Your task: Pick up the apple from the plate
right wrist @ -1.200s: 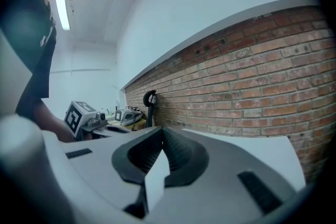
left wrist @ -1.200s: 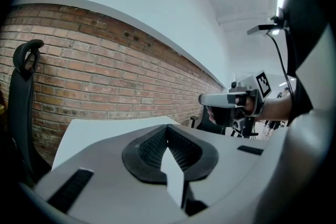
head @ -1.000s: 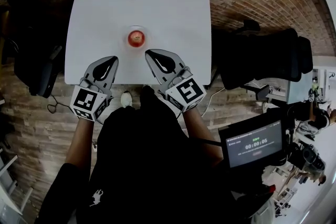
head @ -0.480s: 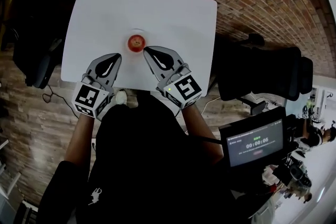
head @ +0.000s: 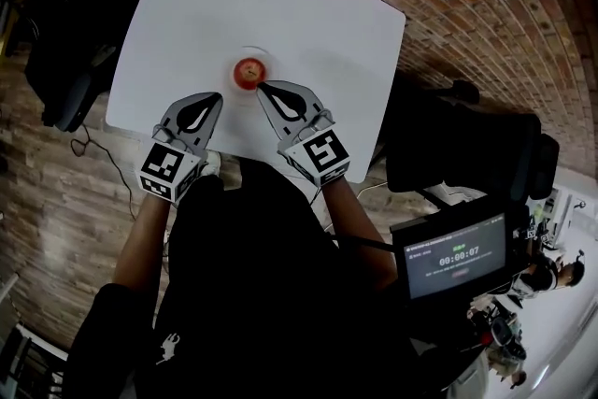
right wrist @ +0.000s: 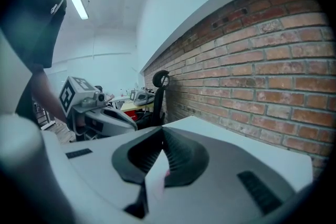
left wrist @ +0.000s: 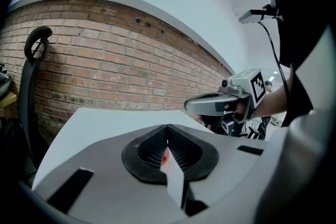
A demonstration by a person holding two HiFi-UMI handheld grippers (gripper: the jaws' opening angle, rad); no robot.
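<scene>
Apple on plate whole in head view, red sliver past shut left gripper, right gripper shut

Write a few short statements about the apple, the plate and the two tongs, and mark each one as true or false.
1. The apple lies on the plate, on the white table. True.
2. The left tongs and the right tongs both point toward the apple. True.
3. The left tongs grip the apple. False: they are shut and empty, short of the plate.
4. The right tongs stand wide open. False: their jaws are together.
5. A cup stands beside the plate. False: the table bears only the plate with the apple.
</scene>
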